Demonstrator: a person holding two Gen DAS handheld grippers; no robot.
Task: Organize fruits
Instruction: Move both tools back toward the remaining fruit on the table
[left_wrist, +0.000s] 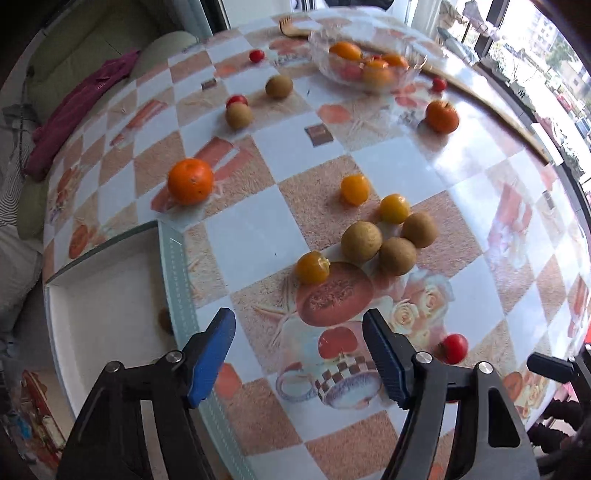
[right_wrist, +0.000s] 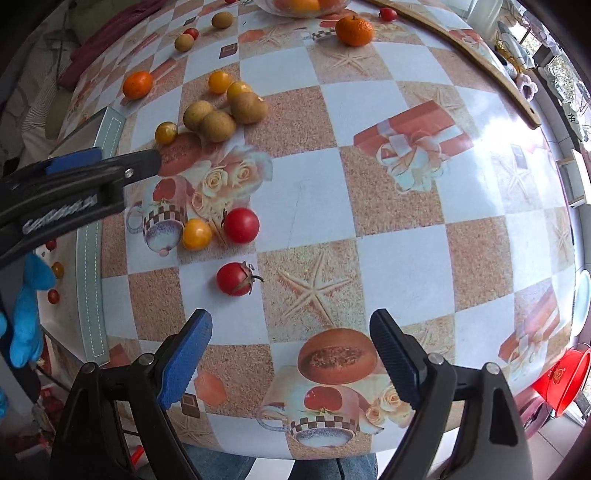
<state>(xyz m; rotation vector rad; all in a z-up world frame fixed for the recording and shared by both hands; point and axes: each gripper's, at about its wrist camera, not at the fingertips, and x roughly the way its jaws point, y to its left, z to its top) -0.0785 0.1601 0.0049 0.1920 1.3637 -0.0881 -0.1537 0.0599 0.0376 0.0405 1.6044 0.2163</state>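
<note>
Both tools hang over the counter (right_wrist: 388, 206) with nothing in them. The left tool (left_wrist: 299, 354) has its blue fingers apart over the near edge of the white tray (left_wrist: 177, 266), and the right tool (right_wrist: 291, 354) has its fingers wide apart over bare cloth. The fruits lie all over the checked counter. In the right wrist view two red tomatoes (right_wrist: 241, 225) sit close to the right tool, one just beside a small yellow tomato (right_wrist: 196, 234), so they look like the easy ones to take next. They are small, round and light, with smooth shiny skin, so I think they can roll away or slip. They are soft too, so a gentle squeeze across the fat middle is best, not on the green stem. Farther off on the left, three brown round fruits (left_wrist: 361, 242) touch each other, with three small yellow ones (left_wrist: 354, 189) near them. Two more brown ones (left_wrist: 239, 115) lie far away. I count three big oranges on the counter: one (left_wrist: 190, 181) on the left, one (left_wrist: 441, 116) far right, and more inside the glass bowl (left_wrist: 413, 70) at the far side. The tray already has a few small fruits in it.
</note>
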